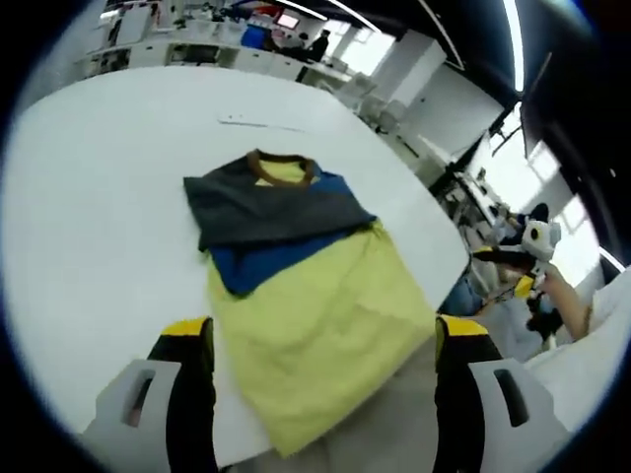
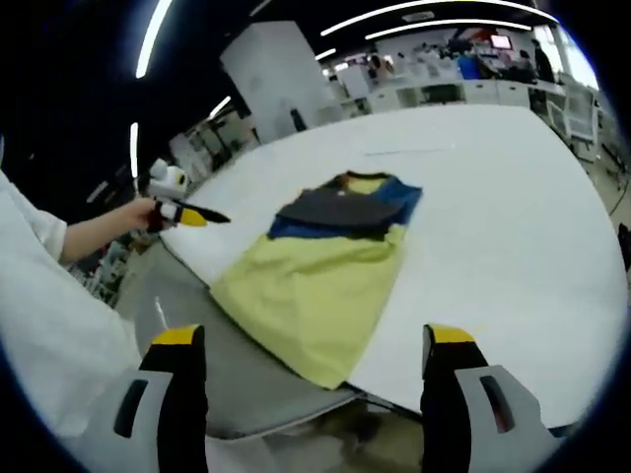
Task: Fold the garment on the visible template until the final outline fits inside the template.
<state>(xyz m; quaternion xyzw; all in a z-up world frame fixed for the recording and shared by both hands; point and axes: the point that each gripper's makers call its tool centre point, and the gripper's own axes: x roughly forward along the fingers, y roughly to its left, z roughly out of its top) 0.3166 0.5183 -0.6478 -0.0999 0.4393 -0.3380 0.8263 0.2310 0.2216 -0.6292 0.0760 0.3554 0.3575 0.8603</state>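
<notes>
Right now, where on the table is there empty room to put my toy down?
The white table is bare on both sides of the shirt and beyond its collar. It is crowded only at the near edge, where the yellow hem hangs over.

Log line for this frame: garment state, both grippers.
yellow, blue and grey shirt: sleeves folded in, hem hanging over the edge of white table | left gripper: open, holding nothing | right gripper: open, holding nothing

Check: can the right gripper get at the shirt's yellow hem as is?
Probably yes. The right gripper is open, the hem hangs over the table edge just ahead, nothing between.
</notes>
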